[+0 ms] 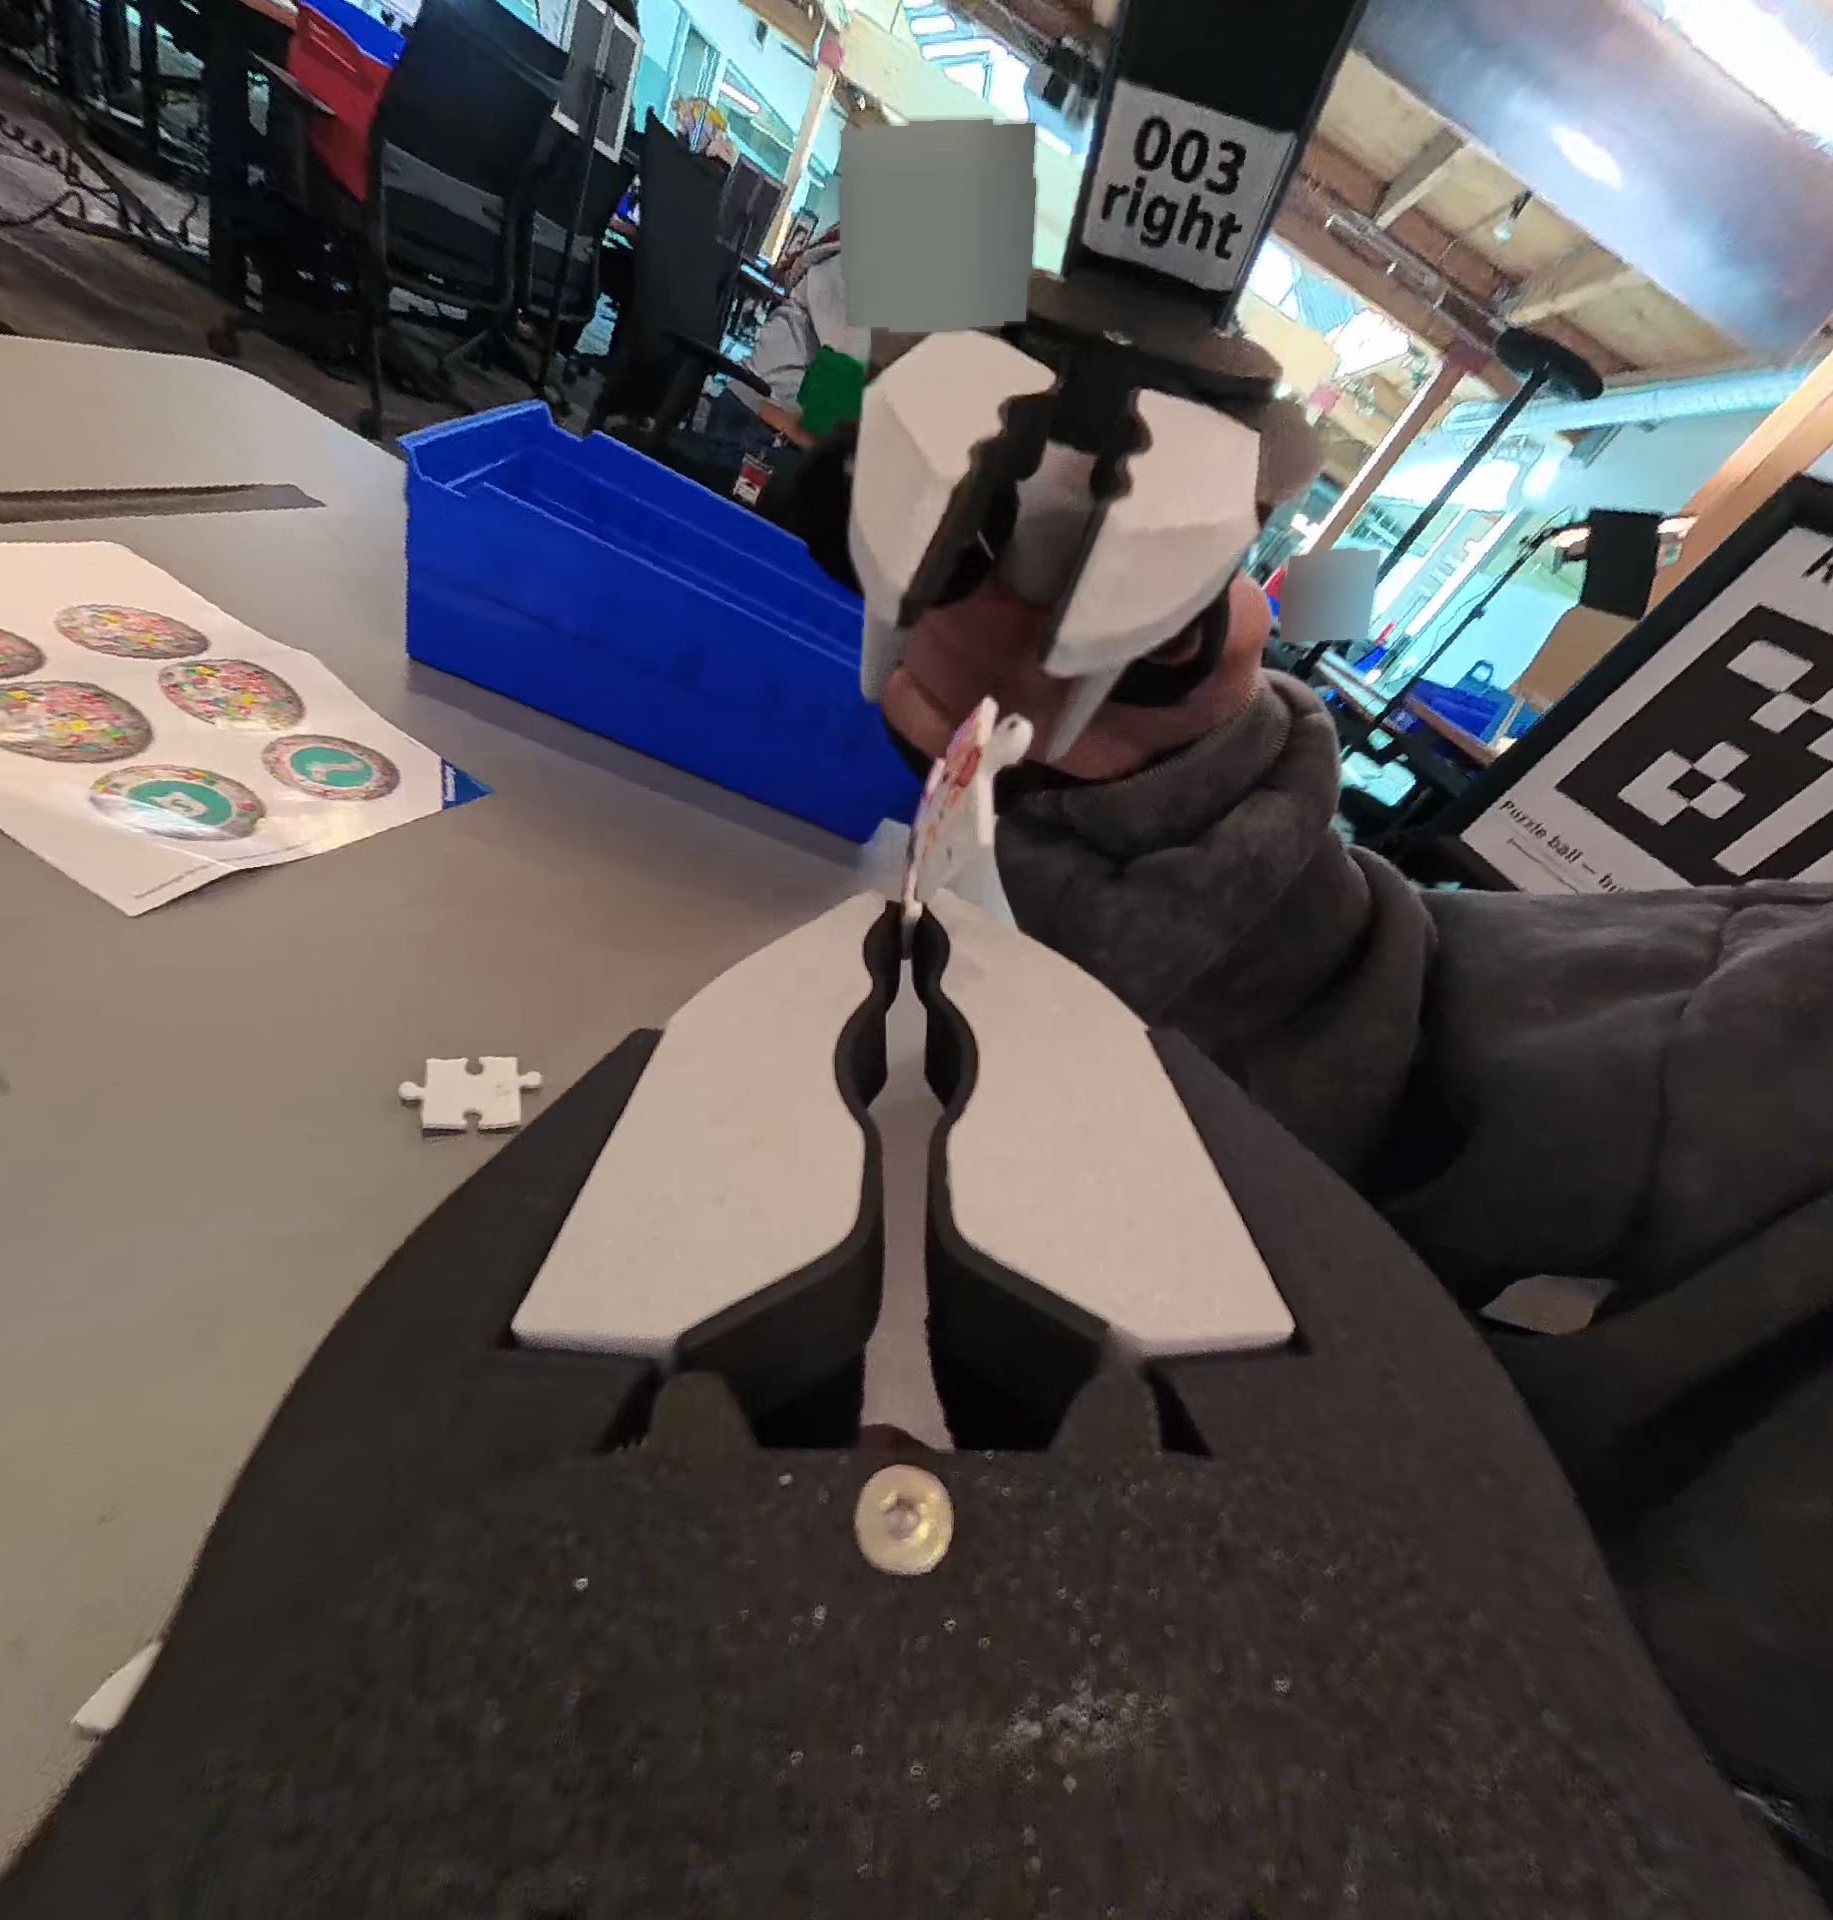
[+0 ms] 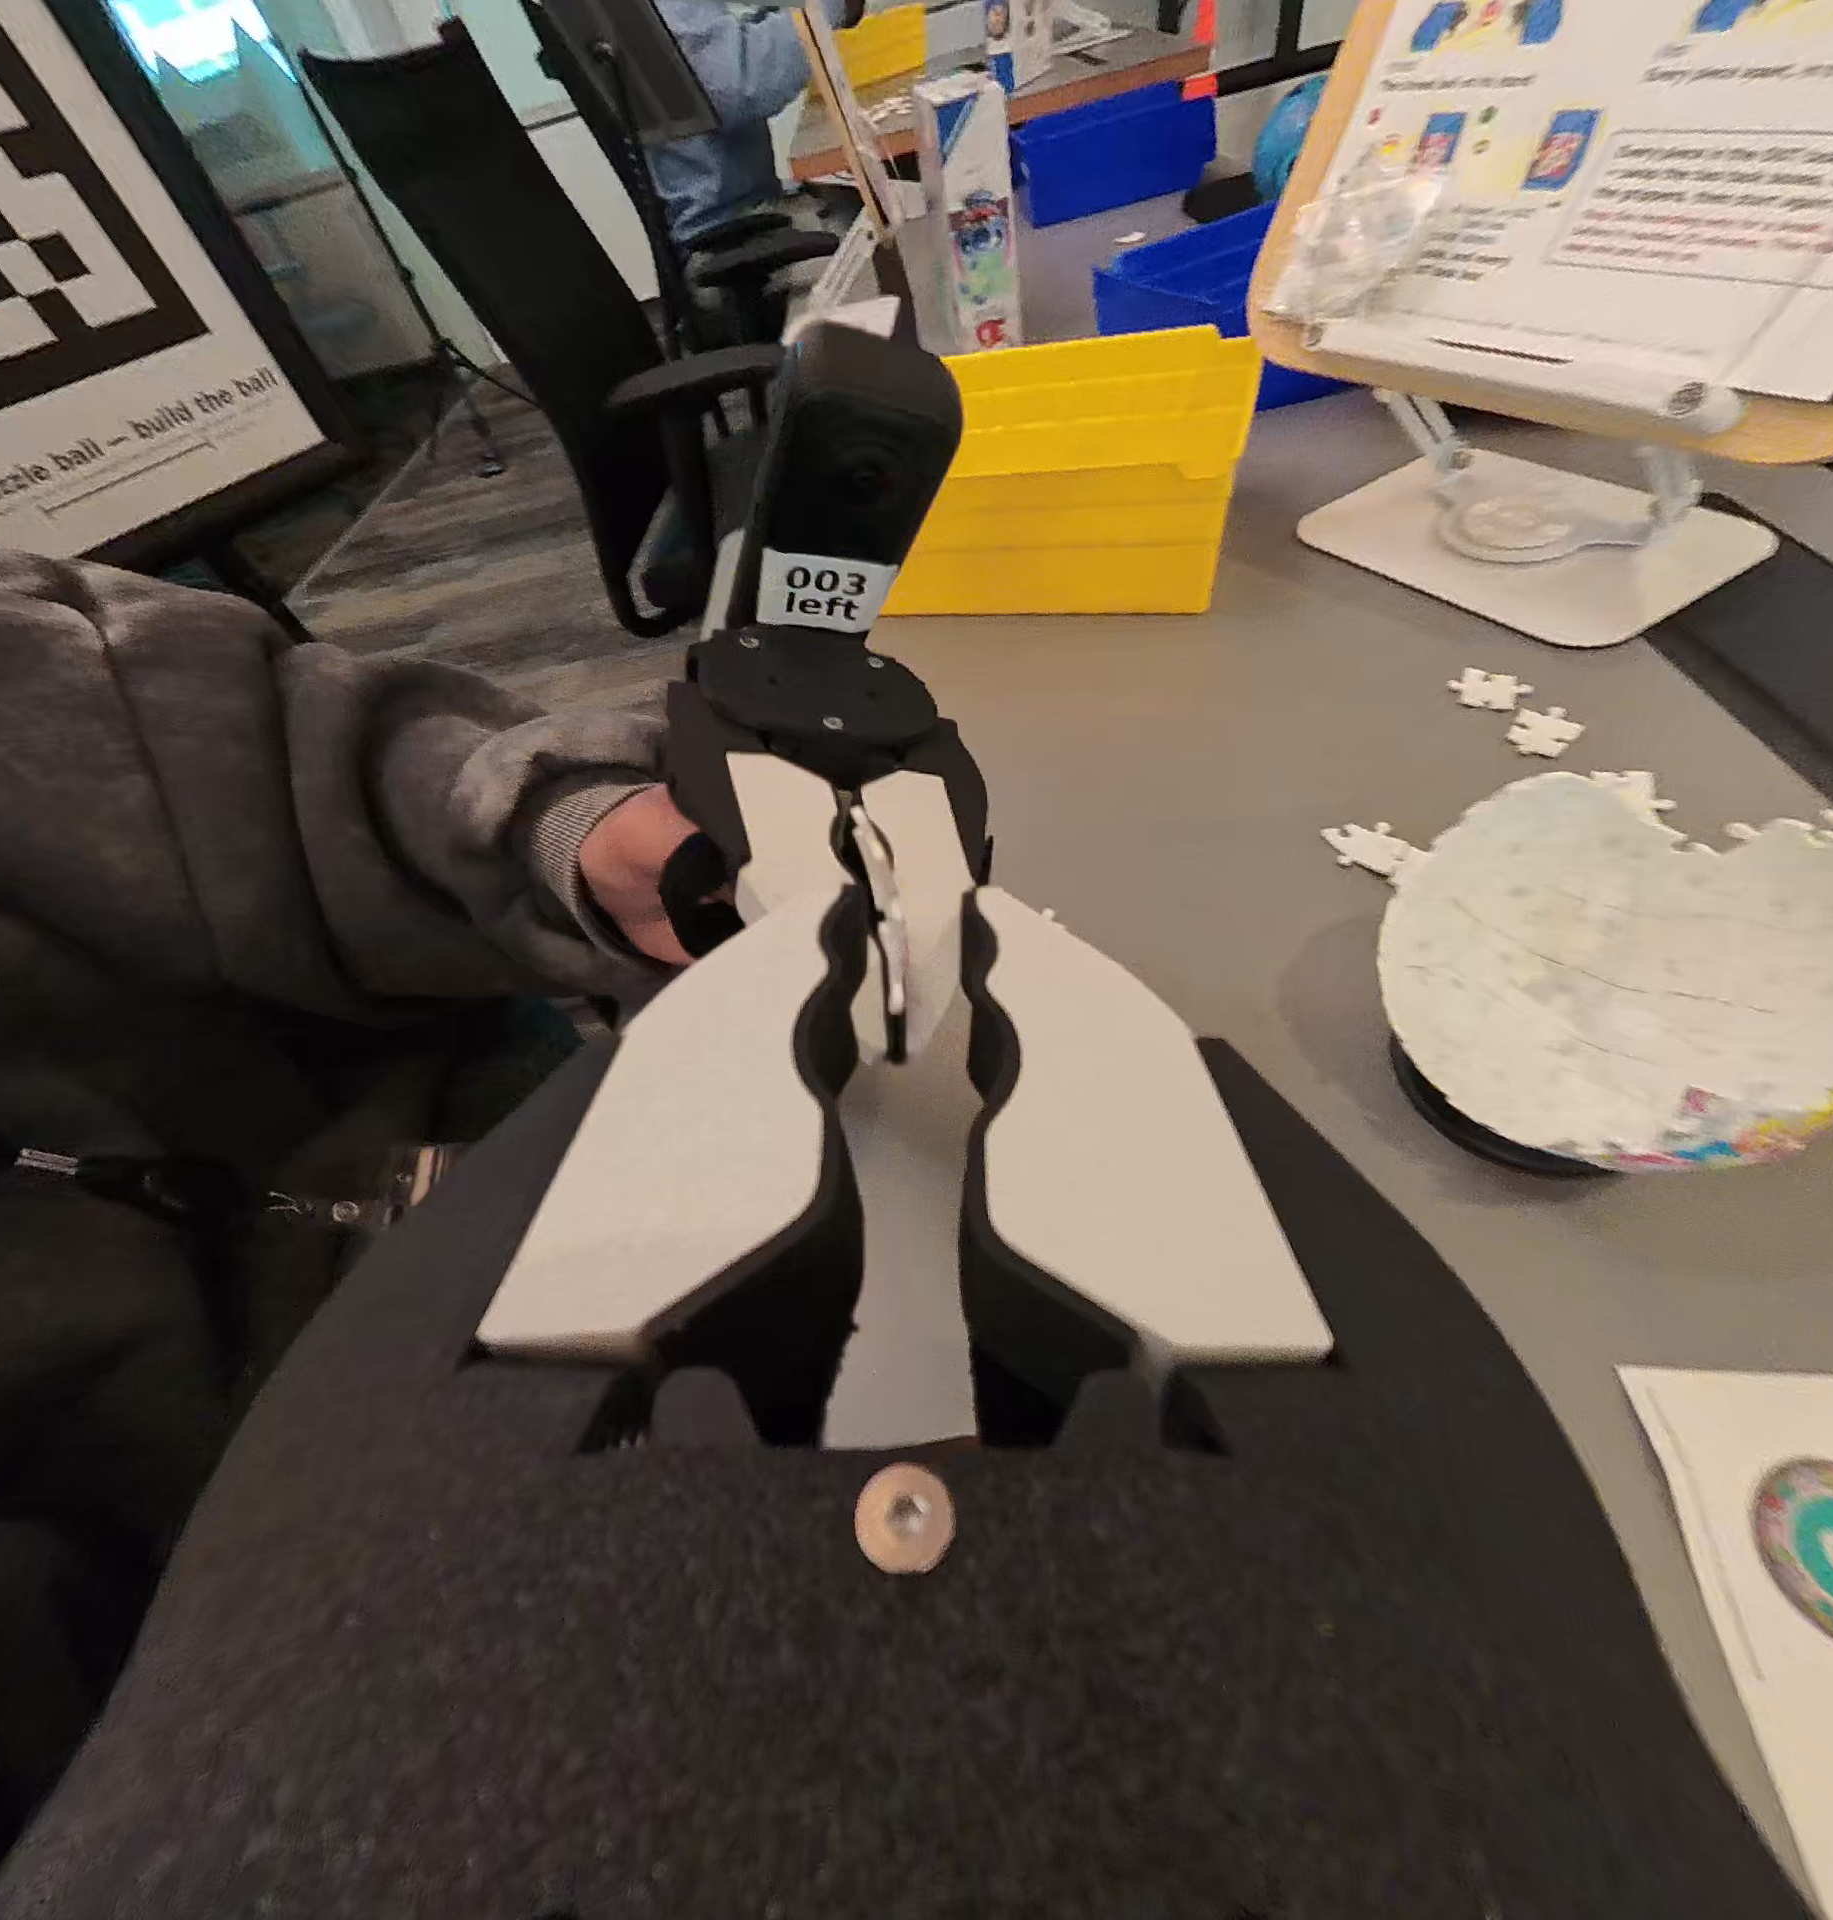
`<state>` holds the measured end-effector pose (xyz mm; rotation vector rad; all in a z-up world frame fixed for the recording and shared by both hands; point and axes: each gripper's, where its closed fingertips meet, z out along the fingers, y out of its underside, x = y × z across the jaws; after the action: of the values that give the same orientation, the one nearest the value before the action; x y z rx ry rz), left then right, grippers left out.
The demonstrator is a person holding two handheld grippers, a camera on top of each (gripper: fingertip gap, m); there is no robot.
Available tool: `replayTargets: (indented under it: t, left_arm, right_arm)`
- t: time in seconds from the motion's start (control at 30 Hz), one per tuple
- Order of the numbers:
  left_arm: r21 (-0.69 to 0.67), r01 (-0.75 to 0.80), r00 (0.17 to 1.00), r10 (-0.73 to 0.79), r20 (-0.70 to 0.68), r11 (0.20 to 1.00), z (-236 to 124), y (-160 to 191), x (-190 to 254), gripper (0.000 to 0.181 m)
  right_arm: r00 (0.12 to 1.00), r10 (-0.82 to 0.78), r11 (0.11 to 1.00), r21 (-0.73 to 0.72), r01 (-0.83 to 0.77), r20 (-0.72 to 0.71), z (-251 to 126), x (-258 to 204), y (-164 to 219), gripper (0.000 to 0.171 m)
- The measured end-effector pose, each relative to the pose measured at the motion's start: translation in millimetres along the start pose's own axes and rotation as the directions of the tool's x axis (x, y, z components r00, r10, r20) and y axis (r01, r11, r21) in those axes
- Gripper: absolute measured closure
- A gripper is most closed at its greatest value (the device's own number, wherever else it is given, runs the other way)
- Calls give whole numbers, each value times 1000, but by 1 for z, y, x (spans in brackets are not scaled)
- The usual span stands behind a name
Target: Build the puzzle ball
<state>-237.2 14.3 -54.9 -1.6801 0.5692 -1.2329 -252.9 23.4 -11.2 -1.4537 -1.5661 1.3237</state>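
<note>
Above the grey table [image 1: 216,1039], left claw [image 1: 907,914] pinches a puzzle piece [image 1: 948,800]; labelled right claw [image 2: 907,904] gapes.

A white printed label [image 1: 1170,192] sat atop the right gripper [image 1: 979,717], another [image 2: 824,594] atop the left gripper [image 2: 894,1023]. Beyond stood a lettered marker sign [image 2: 91,312] and an instruction sheet [image 2: 1618,187].

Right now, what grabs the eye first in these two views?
The left gripper, shut on a colourful puzzle piece held upright in mid-air, tip to tip with the open right gripper. Next, the half-built puzzle ball, white inside up, on a black ring stand at the right of the grey table. Also a blue bin behind.
</note>
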Motion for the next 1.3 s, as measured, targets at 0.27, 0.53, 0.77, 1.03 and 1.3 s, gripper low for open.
replayTargets:
  t: [0.27, 0.53, 0.77, 1.03, 1.3]
  left_arm:
    - [15, 26, 999, -26, -19, 1000, 0, 0, -1, 180]
    - [-55, 57, 967, -42, 250, 997, -10, 12, -53, 144]
    - [-122, 0, 697, 88, 712, 992, -76, -37, -158, 146]
    - [-325, 32, 614, 238, 752, 945, -82, -24, -226, 157]
    - [-285, 56, 665, 177, 725, 957, -82, -36, -251, 157]
  right_arm:
    - [1000, -11, 997, -82, 10, -3, 19, 0, 20, 161]
    - [991, -3, 995, -99, -10, -131, 4, 25, 20, 169]
    - [931, -38, 991, -133, -11, -364, -35, 68, 13, 169]
    - [932, -62, 984, -177, -2, -358, -42, 74, 26, 169]
    - [946, -118, 947, -320, 16, -301, -40, 99, 32, 169]
